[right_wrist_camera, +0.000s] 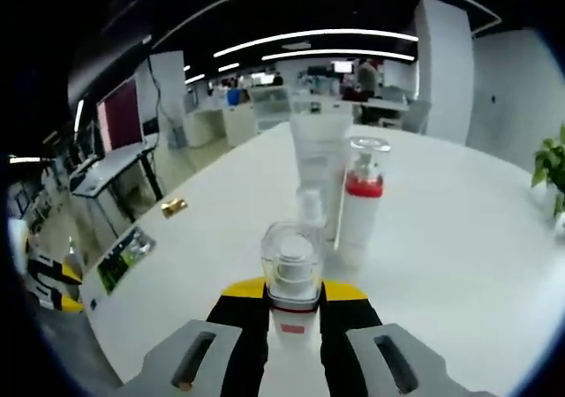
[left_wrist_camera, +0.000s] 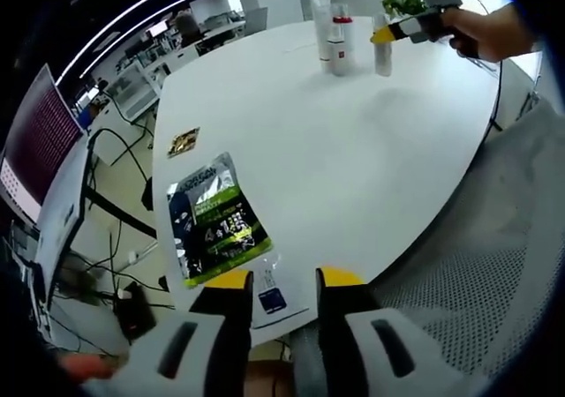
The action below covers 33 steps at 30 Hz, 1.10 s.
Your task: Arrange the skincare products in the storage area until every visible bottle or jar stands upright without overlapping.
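Observation:
My right gripper [right_wrist_camera: 293, 289] is shut on a small clear-capped bottle [right_wrist_camera: 291, 269] with a red band, which stands upright on the white table [right_wrist_camera: 441, 265]. Just behind it stand a white pump bottle with a red collar [right_wrist_camera: 362, 207], a tall white tube [right_wrist_camera: 320, 159] and a small clear bottle [right_wrist_camera: 311, 207], all upright and close together. The left gripper view shows the same group at the table's far end: the tube [left_wrist_camera: 320, 13], the red-collared bottle [left_wrist_camera: 340, 42] and the gripped bottle [left_wrist_camera: 382, 55] under the right gripper [left_wrist_camera: 388, 33]. My left gripper [left_wrist_camera: 284, 282] is open over the near table edge, holding nothing.
A green packet [left_wrist_camera: 216, 220], a small gold packet [left_wrist_camera: 184, 141] and a blue-labelled sachet [left_wrist_camera: 272, 300] lie flat near the left gripper. A grey mesh chair [left_wrist_camera: 494, 265] stands at the table's right edge. A plant [right_wrist_camera: 552, 168] is beyond the bottles. Office desks and a monitor [left_wrist_camera: 35, 141] stand off the table.

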Tool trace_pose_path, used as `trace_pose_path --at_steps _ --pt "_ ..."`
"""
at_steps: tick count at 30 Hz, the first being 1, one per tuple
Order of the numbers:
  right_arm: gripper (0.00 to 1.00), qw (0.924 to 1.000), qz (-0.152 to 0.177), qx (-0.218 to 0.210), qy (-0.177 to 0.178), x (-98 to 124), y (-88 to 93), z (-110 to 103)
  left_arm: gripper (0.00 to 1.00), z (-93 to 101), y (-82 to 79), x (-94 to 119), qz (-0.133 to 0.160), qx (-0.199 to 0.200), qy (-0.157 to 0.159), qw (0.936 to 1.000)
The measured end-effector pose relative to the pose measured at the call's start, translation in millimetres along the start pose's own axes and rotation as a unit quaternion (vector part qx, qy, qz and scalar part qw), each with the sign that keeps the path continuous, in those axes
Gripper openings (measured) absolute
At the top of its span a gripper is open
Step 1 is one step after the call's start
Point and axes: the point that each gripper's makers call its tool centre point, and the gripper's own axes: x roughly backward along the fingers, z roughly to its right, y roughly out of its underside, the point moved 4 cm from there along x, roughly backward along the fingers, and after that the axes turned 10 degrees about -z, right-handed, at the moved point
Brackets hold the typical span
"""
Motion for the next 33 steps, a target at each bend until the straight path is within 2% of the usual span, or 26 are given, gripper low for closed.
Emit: trace_pose_path --at_steps 5,14,20,23,26,33 --pt "0.18 0.9995 0.01 0.011 0.029 -4 -1.6 13 0.21 0.8 1.1 -1 -0.003 -0.004 0.003 1.0" --pt "0.18 0.9975 0.018 -0.009 0.067 -29 -8.5 37 0.17 1.0 5.3 -4 -0.015 -0.015 0.001 0.9998" --pt "0.18 0.9973 0.031 0.016 0.064 -50 -21.5 30 0.15 2.0 6.2 -4 -0.02 -0.024 0.001 0.9995" --pt "0.18 0.9973 0.024 0.023 0.065 -59 -19.1 28 0.15 1.3 6.9 -4 -0.021 -0.024 0.0 0.9995" --pt "0.18 0.9962 0.038 0.019 0.077 -60 -18.3 31 0.14 0.4 7.1 -4 -0.022 -0.023 -0.003 0.9995" --pt "0.18 0.9951 0.04 0.003 0.09 -62 -17.0 41 0.14 0.6 7.5 -5 -0.025 -0.023 -0.001 0.9994"
